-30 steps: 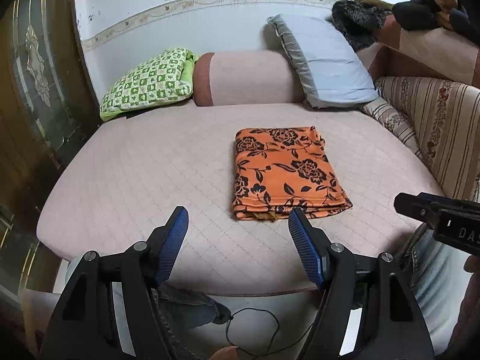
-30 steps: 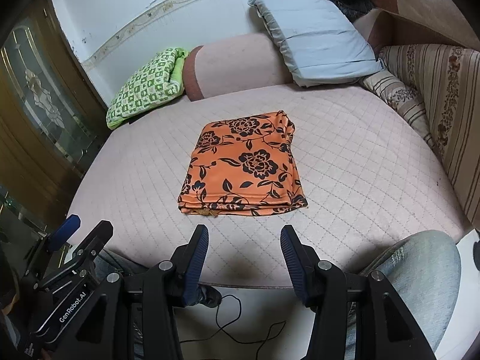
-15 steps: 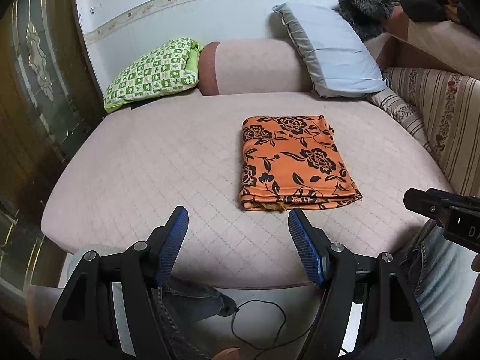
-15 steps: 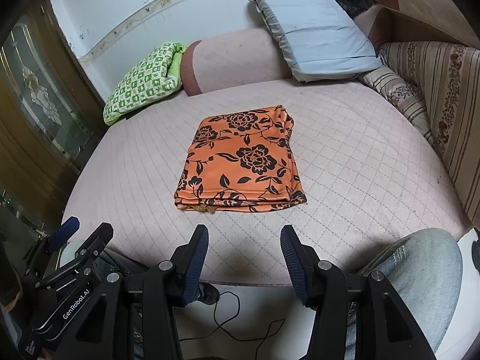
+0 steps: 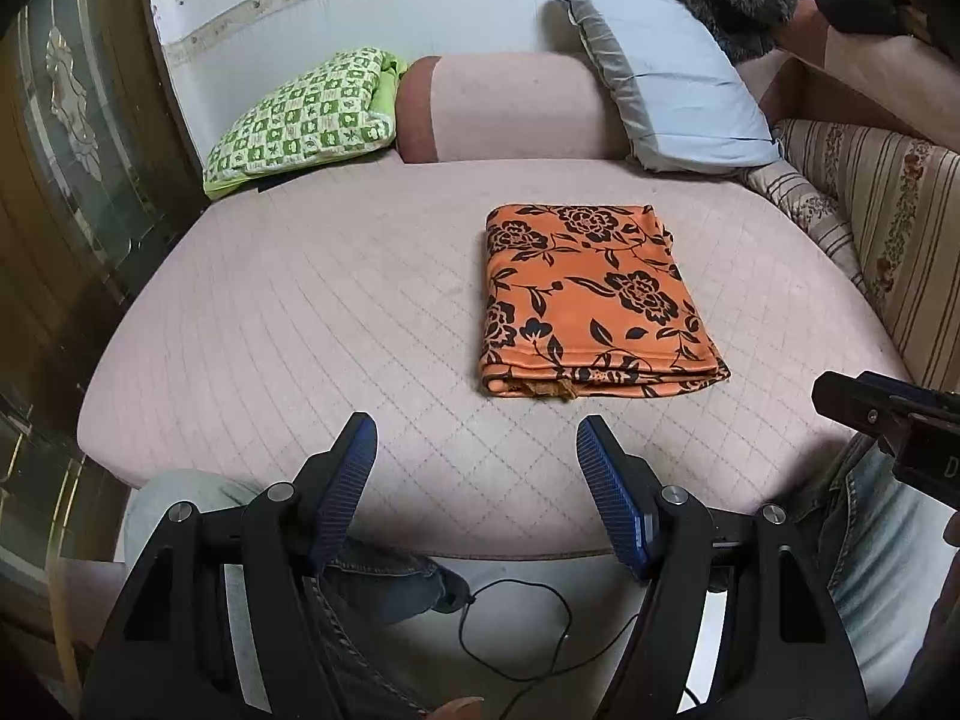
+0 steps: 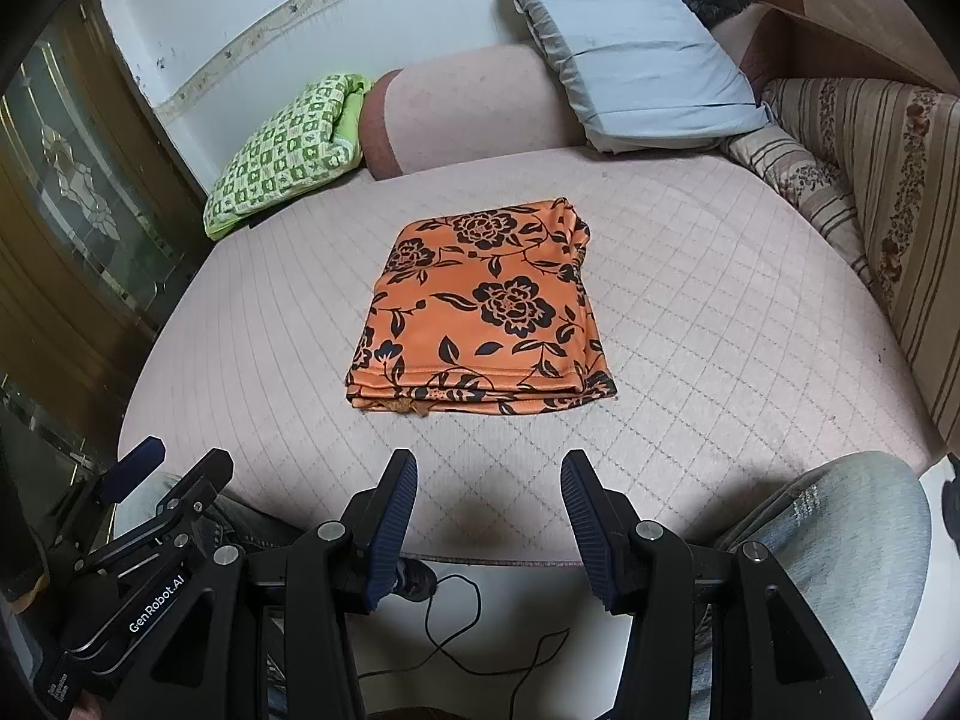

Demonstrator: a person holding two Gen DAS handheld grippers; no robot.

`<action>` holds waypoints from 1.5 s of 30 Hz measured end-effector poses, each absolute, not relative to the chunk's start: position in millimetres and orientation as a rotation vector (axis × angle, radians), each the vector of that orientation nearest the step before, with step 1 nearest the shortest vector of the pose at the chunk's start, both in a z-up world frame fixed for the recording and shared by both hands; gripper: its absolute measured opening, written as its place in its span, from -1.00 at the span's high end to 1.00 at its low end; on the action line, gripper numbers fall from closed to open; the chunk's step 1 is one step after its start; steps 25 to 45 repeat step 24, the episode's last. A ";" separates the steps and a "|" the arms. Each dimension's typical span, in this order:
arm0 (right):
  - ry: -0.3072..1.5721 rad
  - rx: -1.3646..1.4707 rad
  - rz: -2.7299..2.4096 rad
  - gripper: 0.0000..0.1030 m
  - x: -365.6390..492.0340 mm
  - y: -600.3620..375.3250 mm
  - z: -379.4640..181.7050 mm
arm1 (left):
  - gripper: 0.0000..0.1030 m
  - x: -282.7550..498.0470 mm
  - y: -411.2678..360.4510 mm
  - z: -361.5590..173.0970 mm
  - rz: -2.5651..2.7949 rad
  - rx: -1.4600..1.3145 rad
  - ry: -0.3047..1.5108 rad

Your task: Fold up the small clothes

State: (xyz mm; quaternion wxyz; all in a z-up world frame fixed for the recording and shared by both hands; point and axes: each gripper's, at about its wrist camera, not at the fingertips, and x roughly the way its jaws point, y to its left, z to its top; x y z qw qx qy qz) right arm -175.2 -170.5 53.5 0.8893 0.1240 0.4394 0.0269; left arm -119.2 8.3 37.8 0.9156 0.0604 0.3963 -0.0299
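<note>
An orange cloth with black flowers lies folded into a flat rectangle on the pink quilted bed; it also shows in the right wrist view. My left gripper is open and empty, above the bed's near edge, short of the cloth. My right gripper is open and empty, also near the front edge, just in front of the cloth's near hem. Neither gripper touches the cloth.
A green checked pillow, a pink bolster and a grey-blue pillow stand at the back. A striped sofa side is at the right. A wooden glass door is left. A black cable lies on the floor by the person's knees.
Both grippers have drawn back slightly and tilted, so the bed and cloth sit a little farther and higher in view. The cloth has not moved. Both stay open.
</note>
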 end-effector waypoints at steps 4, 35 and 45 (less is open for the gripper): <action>0.917 0.260 0.055 0.07 -174.9 -170.0 52.6 | -0.35 -118.6 8.1 38.0 -0.062 0.126 0.817; 0.946 0.274 0.084 0.07 -164.3 -172.0 41.3 | -0.35 -108.3 10.5 31.1 -0.076 0.113 0.836; 0.946 0.274 0.084 0.07 -164.3 -172.0 41.3 | -0.35 -108.3 10.5 31.1 -0.076 0.113 0.836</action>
